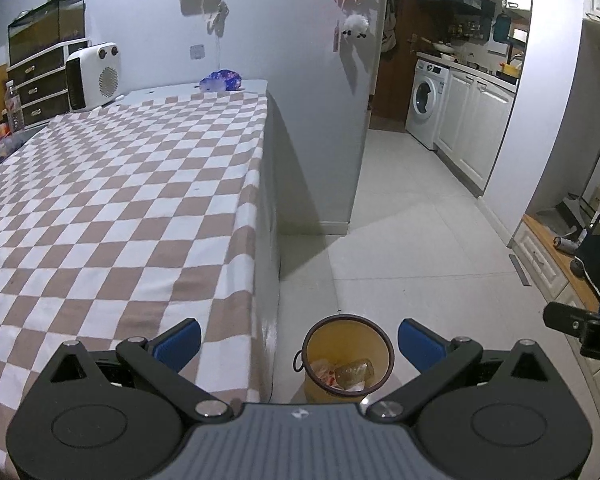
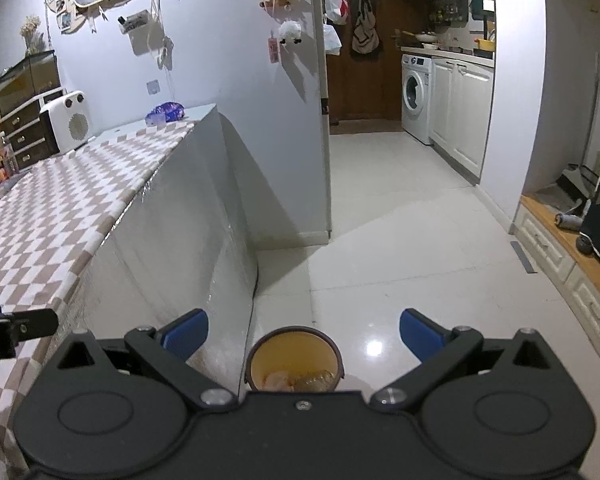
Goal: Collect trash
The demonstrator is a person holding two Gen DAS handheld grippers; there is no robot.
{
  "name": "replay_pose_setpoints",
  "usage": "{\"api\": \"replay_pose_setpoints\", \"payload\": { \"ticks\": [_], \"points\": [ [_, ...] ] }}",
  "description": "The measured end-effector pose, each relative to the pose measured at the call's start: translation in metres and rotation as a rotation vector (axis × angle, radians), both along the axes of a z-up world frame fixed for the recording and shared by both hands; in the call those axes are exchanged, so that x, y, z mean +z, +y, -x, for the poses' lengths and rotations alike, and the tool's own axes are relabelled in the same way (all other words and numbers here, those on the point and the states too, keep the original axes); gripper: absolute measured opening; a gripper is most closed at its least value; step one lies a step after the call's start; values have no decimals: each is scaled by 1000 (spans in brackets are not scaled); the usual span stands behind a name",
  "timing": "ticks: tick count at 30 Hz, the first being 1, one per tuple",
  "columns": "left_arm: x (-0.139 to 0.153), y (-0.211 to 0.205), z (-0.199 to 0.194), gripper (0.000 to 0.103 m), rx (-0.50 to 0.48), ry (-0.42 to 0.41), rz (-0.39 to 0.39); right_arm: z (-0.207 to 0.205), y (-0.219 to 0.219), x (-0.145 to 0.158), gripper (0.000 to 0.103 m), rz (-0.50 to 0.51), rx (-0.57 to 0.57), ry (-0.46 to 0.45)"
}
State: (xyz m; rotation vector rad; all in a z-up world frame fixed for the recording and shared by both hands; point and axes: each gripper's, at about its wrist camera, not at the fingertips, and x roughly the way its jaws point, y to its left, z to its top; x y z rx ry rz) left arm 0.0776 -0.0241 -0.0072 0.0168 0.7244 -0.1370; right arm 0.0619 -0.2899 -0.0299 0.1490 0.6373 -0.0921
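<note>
A yellow trash bin (image 1: 346,360) with a dark rim stands on the floor beside the table's end. It holds crumpled wrappers and a clear plastic piece (image 1: 354,372). My left gripper (image 1: 299,345) is open and empty above the bin. My right gripper (image 2: 304,334) is open and empty, also above the bin (image 2: 296,360). A blue-purple bag (image 1: 222,80) lies at the far end of the table (image 1: 112,208), also in the right wrist view (image 2: 166,112).
A checkered cloth covers the table. A white heater (image 1: 94,76) stands at its far left. White tiled floor (image 1: 412,240) leads to a kitchen with a washing machine (image 1: 426,104). A low wooden-topped cabinet (image 1: 556,264) runs along the right.
</note>
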Motion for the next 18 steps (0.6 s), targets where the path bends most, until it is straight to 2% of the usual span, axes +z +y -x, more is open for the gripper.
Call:
{"api": "replay_pose_setpoints", "payload": {
  "ticks": [6,18],
  "points": [
    [-3,8,5,103,-3,6,7,5,3,-2,103,21,-6,28],
    [-7,11,18,103,4,-2,-30,18,18,-1,103,86,20,51]
  ]
}}
